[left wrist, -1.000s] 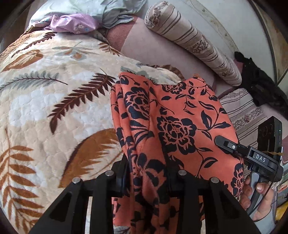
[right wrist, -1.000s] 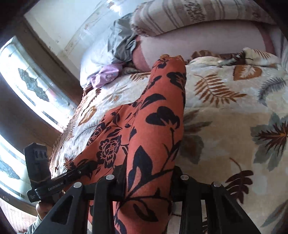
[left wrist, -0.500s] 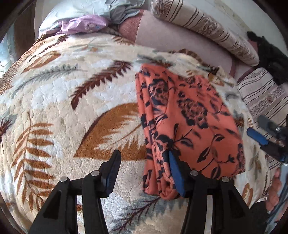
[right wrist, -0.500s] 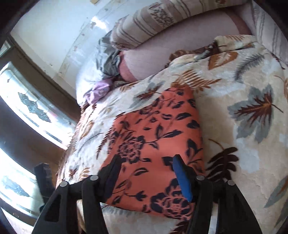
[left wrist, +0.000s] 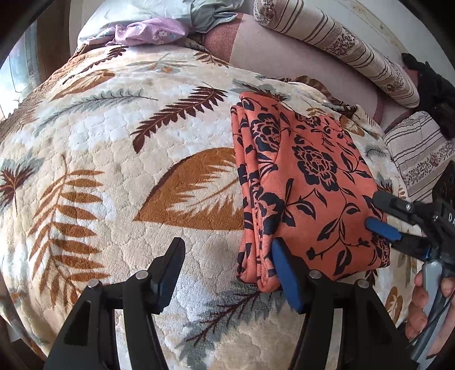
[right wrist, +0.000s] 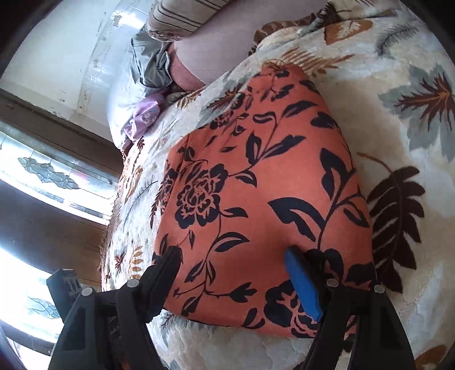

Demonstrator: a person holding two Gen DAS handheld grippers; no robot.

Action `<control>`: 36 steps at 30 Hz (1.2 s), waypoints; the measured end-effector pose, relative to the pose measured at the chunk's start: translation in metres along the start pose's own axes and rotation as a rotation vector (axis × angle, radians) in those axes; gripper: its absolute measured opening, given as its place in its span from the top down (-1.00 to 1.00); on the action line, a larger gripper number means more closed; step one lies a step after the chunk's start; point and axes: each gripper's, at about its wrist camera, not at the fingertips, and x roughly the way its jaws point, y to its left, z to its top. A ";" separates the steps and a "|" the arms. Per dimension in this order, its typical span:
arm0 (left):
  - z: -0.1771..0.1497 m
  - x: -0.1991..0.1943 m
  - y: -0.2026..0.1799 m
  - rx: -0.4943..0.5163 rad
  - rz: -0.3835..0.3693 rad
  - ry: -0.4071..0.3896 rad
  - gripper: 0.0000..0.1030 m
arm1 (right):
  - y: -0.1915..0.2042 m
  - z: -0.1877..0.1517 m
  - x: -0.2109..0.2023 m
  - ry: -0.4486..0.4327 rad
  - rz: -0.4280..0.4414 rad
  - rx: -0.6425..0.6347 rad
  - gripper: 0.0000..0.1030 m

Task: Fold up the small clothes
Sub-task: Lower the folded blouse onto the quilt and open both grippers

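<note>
An orange garment with black flowers (left wrist: 307, 182) lies folded into a flat rectangle on the leaf-patterned blanket (left wrist: 113, 159). My left gripper (left wrist: 227, 256) is open, just before the garment's near left corner, its right finger touching the folded edge. My right gripper (right wrist: 233, 259) is open just over the garment's (right wrist: 256, 185) near edge. It also shows in the left wrist view (left wrist: 381, 213) at the garment's right side, held by a hand.
Striped bolster pillows (left wrist: 335, 42) and a pink cushion (left wrist: 284, 57) line the far side. A purple garment (left wrist: 148, 31) and grey cloth (left wrist: 210, 14) lie at the far left. A dark cloth (left wrist: 432, 88) sits at the right. A window (right wrist: 42, 176) is left.
Both grippers were shut on the lifted garment a second ago. They laid it down folded, opened and drew back slightly; the garment now rests flat on the blanket.
</note>
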 end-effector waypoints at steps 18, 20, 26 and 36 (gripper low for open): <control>-0.020 -0.042 -0.010 0.057 0.123 -0.087 -0.48 | 0.039 -0.027 -0.047 -0.151 -0.151 -0.208 -0.55; -0.027 -0.052 -0.014 0.066 0.141 -0.112 -0.54 | 0.033 -0.057 -0.066 -0.175 -0.195 -0.215 -0.55; -0.044 -0.066 -0.029 0.074 0.179 -0.101 -0.62 | 0.013 -0.134 -0.093 -0.192 -0.269 -0.213 -0.55; -0.064 -0.093 -0.057 0.090 0.199 -0.164 -0.63 | 0.034 -0.150 -0.108 -0.216 -0.397 -0.329 -0.56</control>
